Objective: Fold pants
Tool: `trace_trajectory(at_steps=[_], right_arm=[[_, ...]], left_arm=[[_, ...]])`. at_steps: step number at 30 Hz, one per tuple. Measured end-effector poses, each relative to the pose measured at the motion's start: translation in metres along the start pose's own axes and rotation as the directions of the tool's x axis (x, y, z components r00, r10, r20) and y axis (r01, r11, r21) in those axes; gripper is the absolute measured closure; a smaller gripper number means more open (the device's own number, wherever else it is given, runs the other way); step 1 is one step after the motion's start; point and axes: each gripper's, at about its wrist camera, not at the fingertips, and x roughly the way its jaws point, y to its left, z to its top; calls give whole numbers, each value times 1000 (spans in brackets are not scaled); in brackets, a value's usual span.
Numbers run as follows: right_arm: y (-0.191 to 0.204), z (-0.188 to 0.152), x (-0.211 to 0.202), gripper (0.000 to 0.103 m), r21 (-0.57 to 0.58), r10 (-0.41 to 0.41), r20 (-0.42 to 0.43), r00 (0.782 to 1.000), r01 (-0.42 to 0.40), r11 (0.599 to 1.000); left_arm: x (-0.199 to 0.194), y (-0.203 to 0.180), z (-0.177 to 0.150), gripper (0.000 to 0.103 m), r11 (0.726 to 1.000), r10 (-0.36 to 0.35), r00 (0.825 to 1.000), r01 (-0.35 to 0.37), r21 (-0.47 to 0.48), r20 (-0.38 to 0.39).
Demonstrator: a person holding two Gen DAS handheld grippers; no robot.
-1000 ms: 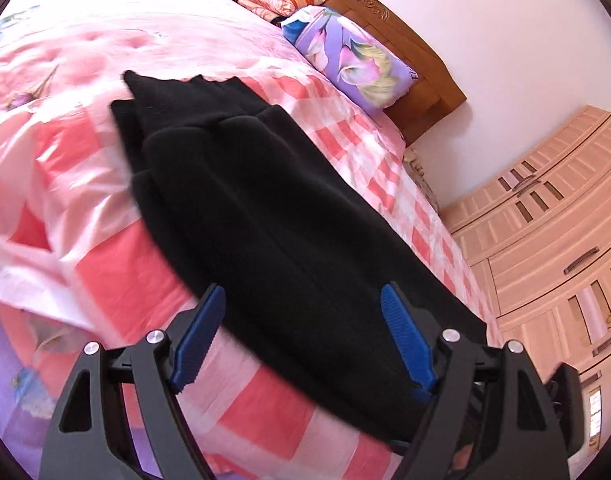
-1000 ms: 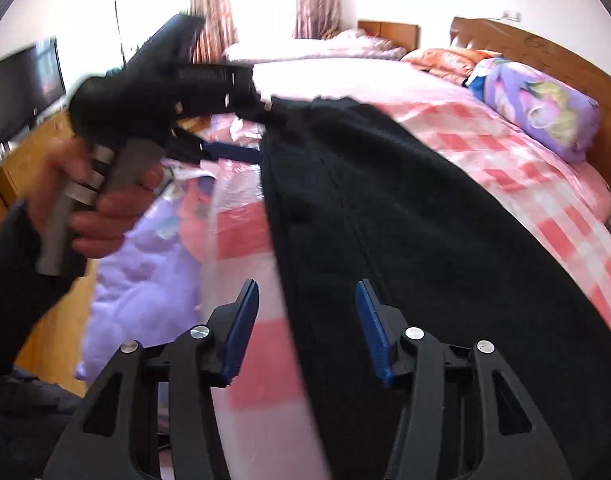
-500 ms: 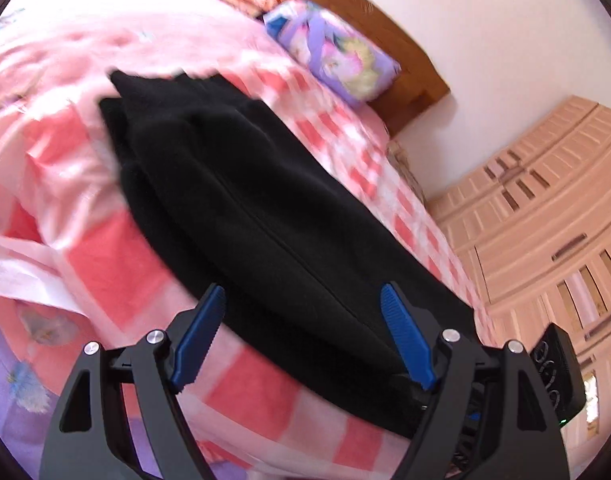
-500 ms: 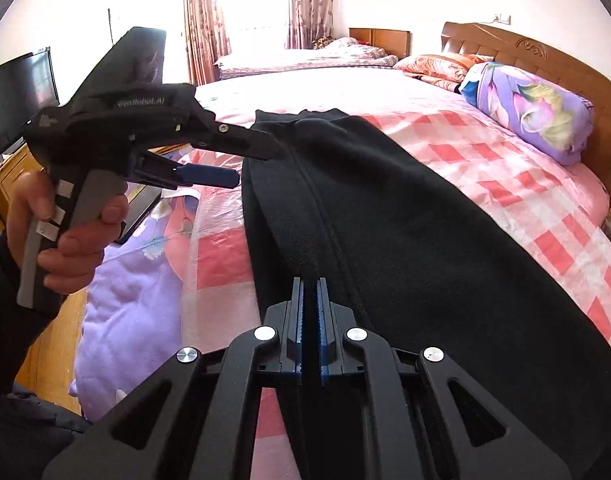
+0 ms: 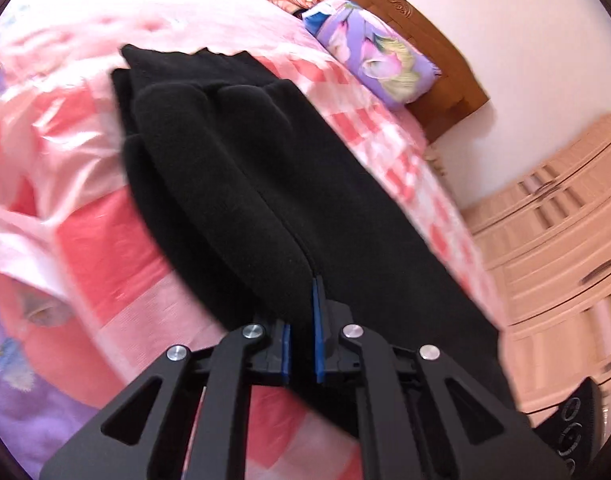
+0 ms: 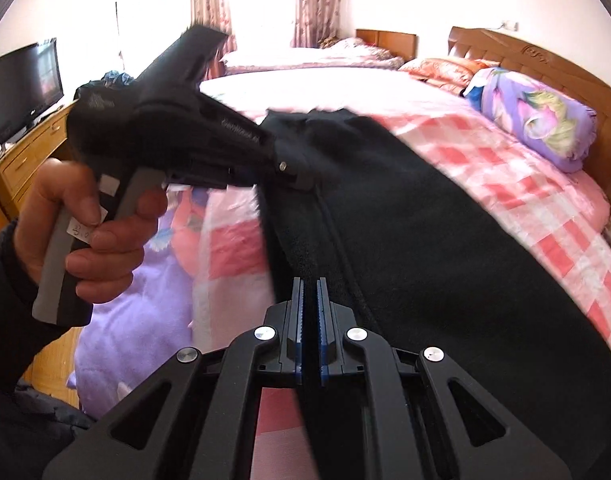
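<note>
Black pants [image 5: 241,168] lie lengthwise on a pink checked bedspread [image 5: 105,240], one leg folded over the other. My left gripper [image 5: 302,320] is shut on the near long edge of the pants. My right gripper [image 6: 310,312] is shut on the same edge of the pants [image 6: 425,248] nearer one end. In the right wrist view the left gripper [image 6: 301,176] shows further along the edge, held in a hand, pinching the fabric.
A purple floral pillow [image 5: 369,56] lies by the wooden headboard [image 5: 437,52]. A wardrobe [image 5: 565,232] stands to the right. A TV [image 6: 21,84] sits on a wooden dresser at the left. A second bed [image 6: 305,52] is behind.
My left gripper went from open to shut on the pants edge. My right gripper shut half a second ago and stays shut on the fabric.
</note>
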Motion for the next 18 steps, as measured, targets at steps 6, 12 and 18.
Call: trace_trajectory(at_steps=[6,12,18], right_arm=[[13,-3,-4,33,-21,40,-60,997,-41,999],[-42,-11,-47,33,253,63,68,996,-78,964],[-73,-42,-36,30,357,8,-78,997,21,934]], left_arm=[[-6,5,2,44,1000,-8,999,9,13,-43],[-67,-29,4,13,976,114,972,-148,161,205],[19,-56,1,9,910,231,973,-224,350,21]])
